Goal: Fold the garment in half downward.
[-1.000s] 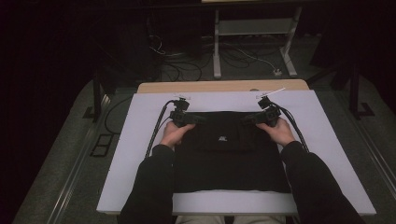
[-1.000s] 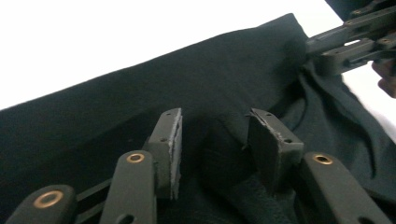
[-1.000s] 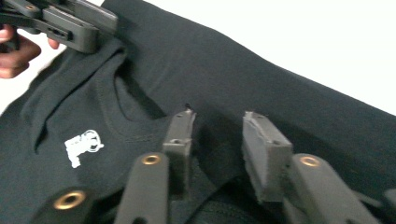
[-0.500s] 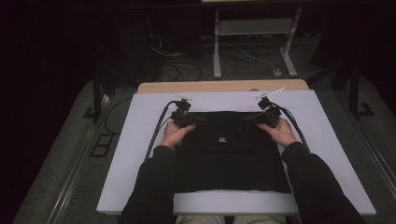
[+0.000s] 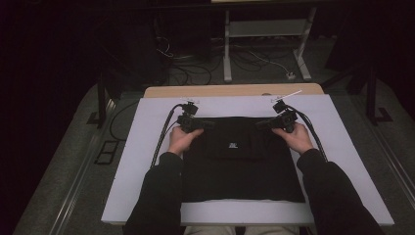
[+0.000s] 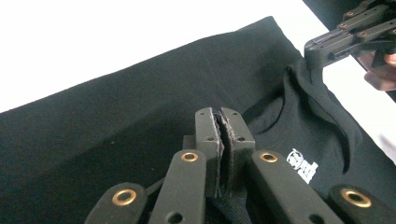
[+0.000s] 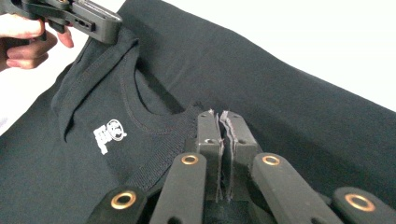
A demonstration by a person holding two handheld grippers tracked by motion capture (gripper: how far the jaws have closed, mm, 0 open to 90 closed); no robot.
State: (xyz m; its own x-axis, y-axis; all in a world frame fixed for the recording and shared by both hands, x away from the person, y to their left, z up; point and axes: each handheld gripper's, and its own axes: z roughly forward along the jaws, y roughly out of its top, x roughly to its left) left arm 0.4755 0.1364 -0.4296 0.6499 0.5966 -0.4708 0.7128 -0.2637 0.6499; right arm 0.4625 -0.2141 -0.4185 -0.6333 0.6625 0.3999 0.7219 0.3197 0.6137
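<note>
A black T-shirt [image 5: 240,171] lies folded flat on the white table [image 5: 142,161], its small white logo [image 5: 233,145] below the collar at the far edge. My left gripper [image 5: 208,124] sits at the shirt's far left shoulder and my right gripper [image 5: 259,124] at the far right one, both pointing inward. In the left gripper view the jaws [image 6: 219,112] have just been closing and stand together with black fabric pinched between them. In the right gripper view the jaws [image 7: 218,113] are shut on the ribbed collar [image 7: 154,126] fabric. Each view also shows the other gripper [image 6: 327,46] [image 7: 93,21] at the collar's far side.
A wooden tabletop edge [image 5: 230,90] runs behind the white table. Cables [image 5: 164,139] [image 5: 313,132] trail from both grippers along the table. On the dark floor beyond lie more cables [image 5: 195,68] and a metal stand [image 5: 264,44]. White table margin surrounds the shirt.
</note>
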